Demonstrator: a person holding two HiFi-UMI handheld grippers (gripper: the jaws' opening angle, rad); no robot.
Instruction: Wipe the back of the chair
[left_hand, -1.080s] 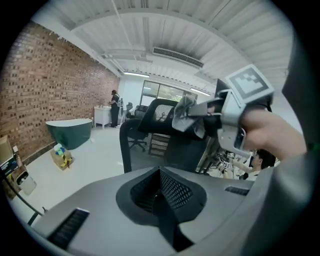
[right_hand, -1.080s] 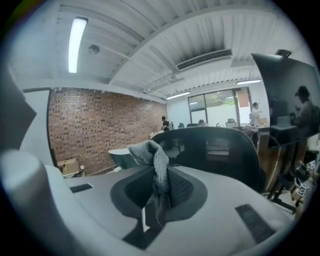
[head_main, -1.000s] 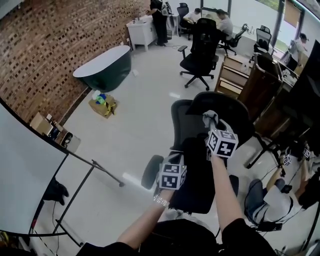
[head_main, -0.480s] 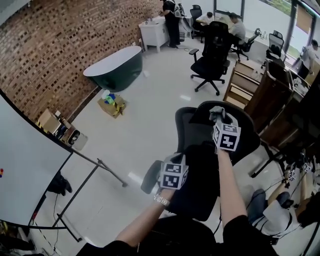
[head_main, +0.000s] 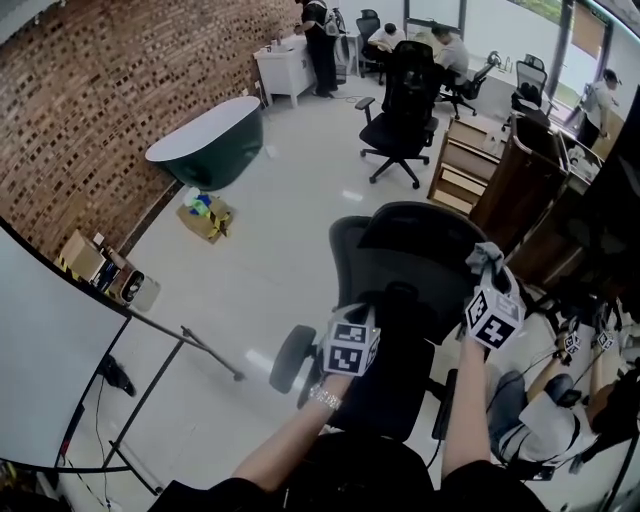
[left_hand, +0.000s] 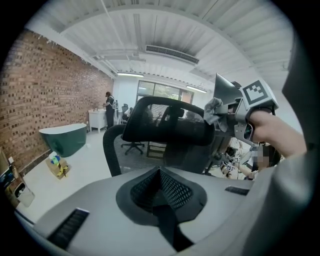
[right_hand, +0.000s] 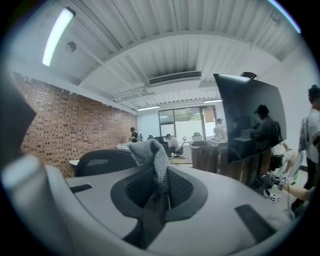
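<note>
A black office chair (head_main: 400, 265) with a mesh back stands right in front of me; its headrest (left_hand: 165, 127) and mesh (left_hand: 131, 155) fill the left gripper view. My right gripper (head_main: 488, 272) is shut on a grey cloth (head_main: 487, 257) at the right edge of the chair back; in the right gripper view the cloth (right_hand: 150, 152) sticks up from the closed jaws. My left gripper (left_hand: 160, 172) is shut with nothing in it, low behind the chair's left side. From there the cloth (left_hand: 214, 109) shows beside the headrest.
A second black office chair (head_main: 400, 95) and a dark green tub (head_main: 205, 140) stand farther off on the white floor. Wooden cabinets (head_main: 470, 150) are at the right, where a person (head_main: 540, 400) sits on the floor. A whiteboard on a stand (head_main: 50, 370) is at the left.
My right gripper with the cloth has gone from the top middle of the chair back over to its right edge and lower. The left gripper has hardly moved.
</note>
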